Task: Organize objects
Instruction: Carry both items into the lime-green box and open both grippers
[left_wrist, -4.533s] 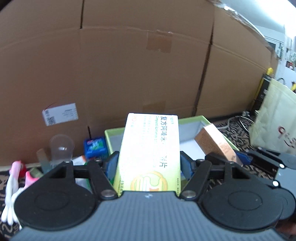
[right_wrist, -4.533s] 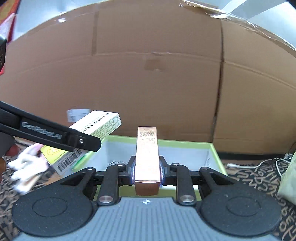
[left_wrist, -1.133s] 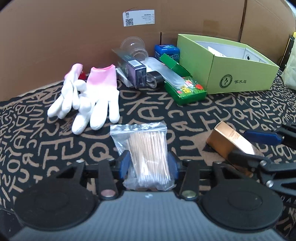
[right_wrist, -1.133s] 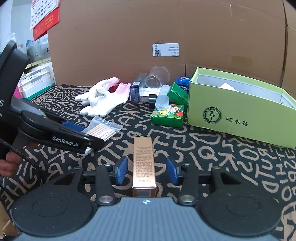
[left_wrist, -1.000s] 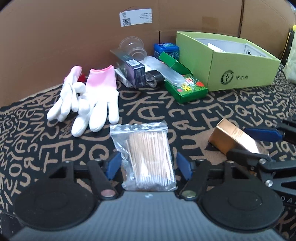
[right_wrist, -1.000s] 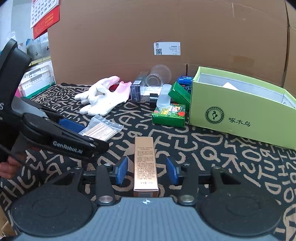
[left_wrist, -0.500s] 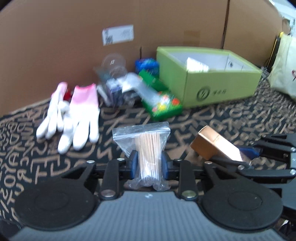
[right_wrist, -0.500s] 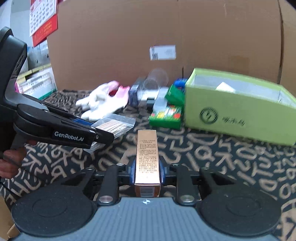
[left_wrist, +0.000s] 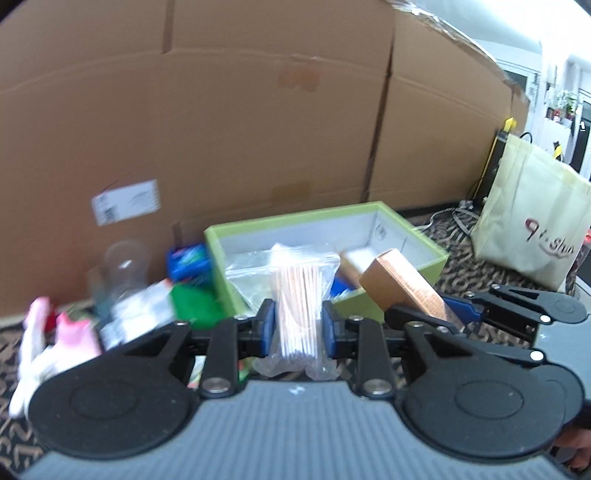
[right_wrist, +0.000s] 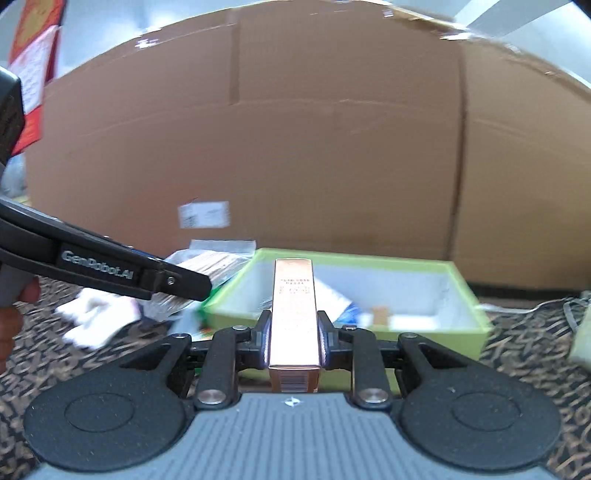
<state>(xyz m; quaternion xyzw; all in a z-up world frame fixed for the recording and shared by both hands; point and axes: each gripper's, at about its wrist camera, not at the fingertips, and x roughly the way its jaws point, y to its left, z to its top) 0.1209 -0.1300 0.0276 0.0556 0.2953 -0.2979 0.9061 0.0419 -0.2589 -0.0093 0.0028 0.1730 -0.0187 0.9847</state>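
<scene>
Holding, left claw (left_wrist: 298, 328): bag of sticks (left_wrist: 297, 295), before the green box (left_wrist: 424, 271).
Right claw (right_wrist: 294, 339): clamps copper carton (right_wrist: 294, 314), before the box.

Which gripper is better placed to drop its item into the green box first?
Right, probably. The right gripper, shut on the copper carton, points straight at the green box, its open interior just ahead. The left gripper, shut on the toothpick bag, faces the box's near corner.

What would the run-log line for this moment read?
left gripper: shut on toothpick bag | right gripper: shut on copper box | green box: ahead
</scene>
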